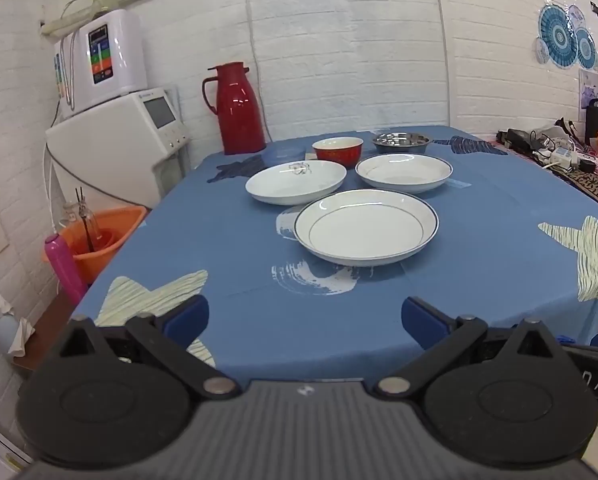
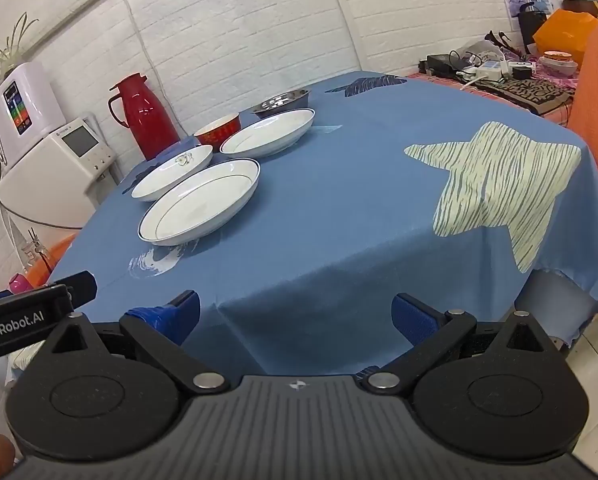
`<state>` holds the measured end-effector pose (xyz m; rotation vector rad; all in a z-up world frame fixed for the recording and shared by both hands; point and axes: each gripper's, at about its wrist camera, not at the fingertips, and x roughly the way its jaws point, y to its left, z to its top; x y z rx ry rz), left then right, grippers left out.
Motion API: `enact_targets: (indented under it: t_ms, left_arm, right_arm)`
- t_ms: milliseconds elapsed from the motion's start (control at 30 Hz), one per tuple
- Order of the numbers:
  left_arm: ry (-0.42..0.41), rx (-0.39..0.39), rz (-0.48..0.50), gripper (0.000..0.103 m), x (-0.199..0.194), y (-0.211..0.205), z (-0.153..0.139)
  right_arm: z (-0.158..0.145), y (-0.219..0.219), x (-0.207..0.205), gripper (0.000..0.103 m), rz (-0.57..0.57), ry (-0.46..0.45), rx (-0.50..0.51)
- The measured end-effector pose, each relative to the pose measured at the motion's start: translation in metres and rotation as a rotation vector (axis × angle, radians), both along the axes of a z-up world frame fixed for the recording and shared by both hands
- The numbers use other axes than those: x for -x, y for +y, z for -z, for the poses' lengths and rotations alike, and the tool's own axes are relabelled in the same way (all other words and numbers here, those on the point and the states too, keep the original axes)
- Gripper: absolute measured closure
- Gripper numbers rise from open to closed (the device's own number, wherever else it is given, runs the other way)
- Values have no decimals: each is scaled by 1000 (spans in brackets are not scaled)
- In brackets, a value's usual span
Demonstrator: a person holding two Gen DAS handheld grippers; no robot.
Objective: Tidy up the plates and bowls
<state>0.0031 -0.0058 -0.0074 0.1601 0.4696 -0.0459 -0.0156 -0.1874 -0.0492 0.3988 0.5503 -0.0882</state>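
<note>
My left hand-held gripper (image 1: 305,320) hangs at the near edge of the worktop (image 1: 219,248) with its blue-padded fingers (image 1: 187,316) spread wide apart and nothing between them; my right hand-held gripper (image 2: 295,316) hangs off the near corner, its fingers likewise apart and empty. The blue cloth (image 2: 339,200) with pale starfish prints covers the worktop. Nearest to me sits the large white plate (image 1: 366,227) with a dark rim line, upright and flat on the cloth. Behind it lie two more, side by side and apart: the plate with a small drawing (image 1: 295,182) on the left and a plain rimmed plate (image 1: 404,173) on the right. All are round, so none shows a long axis or a heading, and all face mouth up. Farther back stand the red bowl (image 1: 338,152) and, to its right, the steel bowl (image 1: 401,143), both mouth up. A red thermos jug (image 1: 237,108) stands at the far left, handle to the left.
</note>
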Motion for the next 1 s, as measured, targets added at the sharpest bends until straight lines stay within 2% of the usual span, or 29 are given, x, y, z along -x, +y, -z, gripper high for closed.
enact_targets:
  t_ms: [200, 667, 1000]
  left_arm:
    - [14, 23, 24, 1, 1, 2, -1]
    - [7, 57, 24, 1, 2, 7, -5]
    - [-13, 62, 28, 1, 5, 8, -6]
  right_arm:
    - [-1, -1, 1, 13, 12, -14, 13]
    - [-6, 6, 7, 13, 14, -96, 130]
    - [-6, 8, 7, 13, -21, -111, 100]
